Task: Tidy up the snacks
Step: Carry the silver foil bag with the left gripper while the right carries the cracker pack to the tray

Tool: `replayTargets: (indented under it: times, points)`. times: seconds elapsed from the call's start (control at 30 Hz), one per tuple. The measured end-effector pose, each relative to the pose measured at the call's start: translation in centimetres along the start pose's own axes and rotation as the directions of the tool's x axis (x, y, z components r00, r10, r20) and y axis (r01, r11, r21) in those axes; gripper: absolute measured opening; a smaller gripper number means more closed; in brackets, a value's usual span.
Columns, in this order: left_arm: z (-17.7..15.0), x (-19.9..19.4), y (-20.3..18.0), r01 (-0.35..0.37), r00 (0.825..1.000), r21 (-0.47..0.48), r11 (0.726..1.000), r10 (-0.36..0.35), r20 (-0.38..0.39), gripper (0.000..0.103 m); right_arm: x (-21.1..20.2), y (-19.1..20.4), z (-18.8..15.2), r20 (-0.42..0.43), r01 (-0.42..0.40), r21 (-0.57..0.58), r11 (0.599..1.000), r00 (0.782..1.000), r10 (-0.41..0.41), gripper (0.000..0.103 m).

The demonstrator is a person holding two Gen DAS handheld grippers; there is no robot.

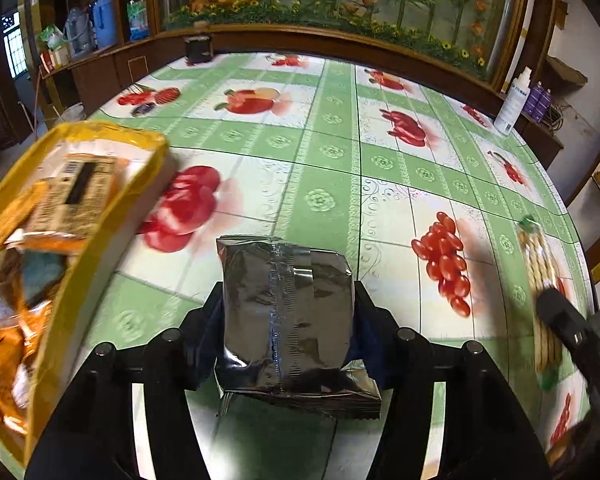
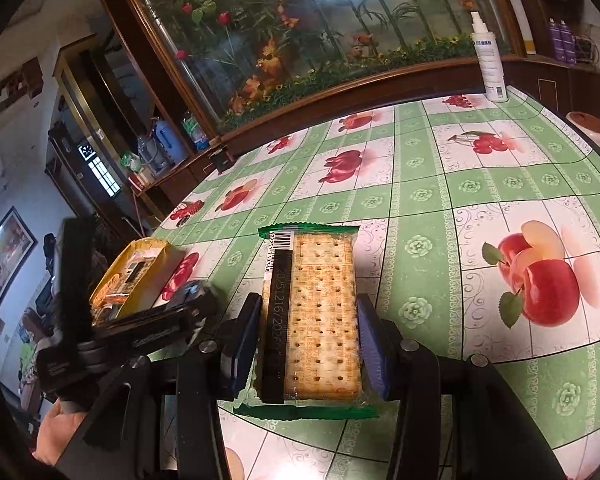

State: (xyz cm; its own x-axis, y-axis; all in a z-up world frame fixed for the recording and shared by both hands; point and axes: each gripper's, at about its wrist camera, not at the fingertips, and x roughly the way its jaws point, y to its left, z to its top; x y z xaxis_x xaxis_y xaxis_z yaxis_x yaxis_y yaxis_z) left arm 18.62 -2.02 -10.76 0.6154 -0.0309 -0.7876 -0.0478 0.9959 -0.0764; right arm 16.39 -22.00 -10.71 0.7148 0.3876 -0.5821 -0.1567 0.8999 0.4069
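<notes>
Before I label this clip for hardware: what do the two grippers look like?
Both are black plastic. The left gripper has splayed black struts with round silver-capped pivots and dark blue pads. The right gripper matches it: black frame, round pivot bolts, ribbed blue pads. From the right camera, the left one shows a boxy black body with faint lettering. No cables or sleeves show.

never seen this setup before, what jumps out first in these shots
Each gripper holds a snack: the left gripper clamps a shiny silver foil packet, and the right gripper clamps a clear, green-edged pack of square crackers. Both hang over a green checked tablecloth printed with red fruit, with a yellow-rimmed box of snack packs at its left edge.
</notes>
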Motion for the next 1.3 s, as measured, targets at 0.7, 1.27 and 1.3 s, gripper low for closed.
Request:
replayTargets:
  times: [0.7, 1.27, 1.3]
  points:
    - [-3.9, -12.1, 10.5, 0.032, 0.983, -0.080, 0.996, -0.017, 0.181, 0.058, -1.7, 7.4, -1.4, 0.035, -0.147, -0.096, 0.985, 0.988, 0.151, 0.047]
    - [-5.7, -13.6, 18.3, -0.022, 0.979, -0.210, 0.977, 0.064, 0.196, 0.058, 0.5, 15.5, -3.5, -0.064, -0.255, -0.171, 0.952, 0.967, 0.248, 0.047]
    - [-5.7, -13.6, 18.6, -0.021, 0.979, -0.217, 0.976, 0.064, 0.194, 0.058, 0.5, 15.8, -3.7, -0.070, -0.258, -0.175, 0.950, 0.966, 0.249, 0.047]
